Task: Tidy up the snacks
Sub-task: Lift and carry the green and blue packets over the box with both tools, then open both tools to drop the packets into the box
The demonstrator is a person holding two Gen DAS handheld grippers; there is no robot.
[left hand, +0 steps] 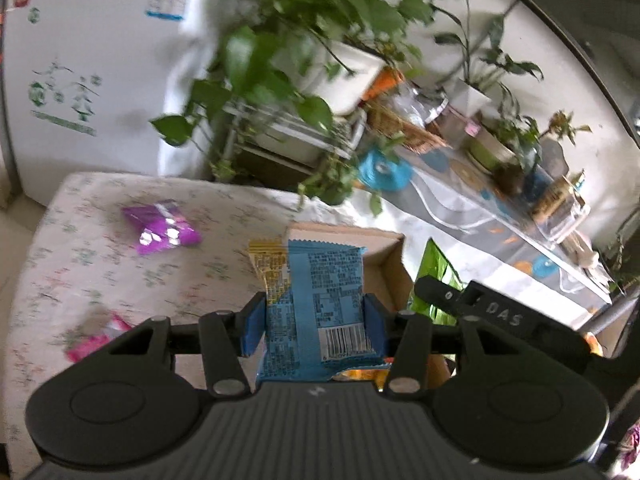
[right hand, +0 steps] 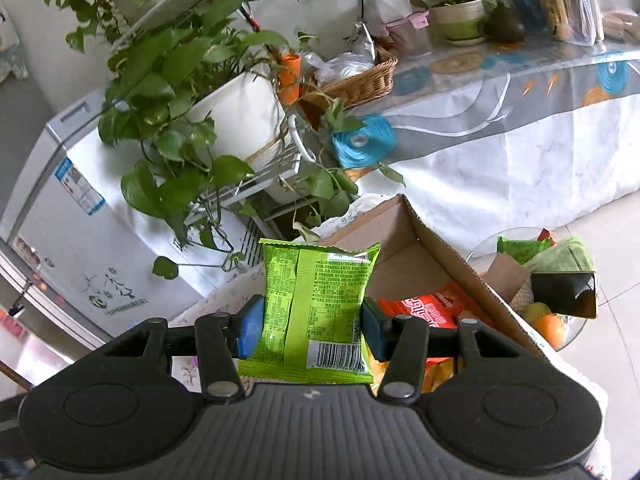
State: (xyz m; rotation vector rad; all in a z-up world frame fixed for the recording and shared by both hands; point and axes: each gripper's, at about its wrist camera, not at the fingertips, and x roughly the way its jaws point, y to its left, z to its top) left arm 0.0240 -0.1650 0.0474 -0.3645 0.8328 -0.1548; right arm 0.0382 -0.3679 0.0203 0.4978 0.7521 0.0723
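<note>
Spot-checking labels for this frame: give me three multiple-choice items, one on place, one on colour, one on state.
1. Where does the purple packet lie?
A. in the cardboard box
B. on the floral tablecloth
C. in the wicker basket

2. What colour is the packet in the right gripper?
A. green
B. purple
C. red

3. What is the state of the left gripper?
A. open and empty
B. shut on the blue packet
C. shut on a plant leaf

Answers:
1 B: it rests on the floral tablecloth, apart from the cardboard box.
2 A: the green packet sits between the blue pads.
3 B: both pads press the sides of the blue packet.
</note>
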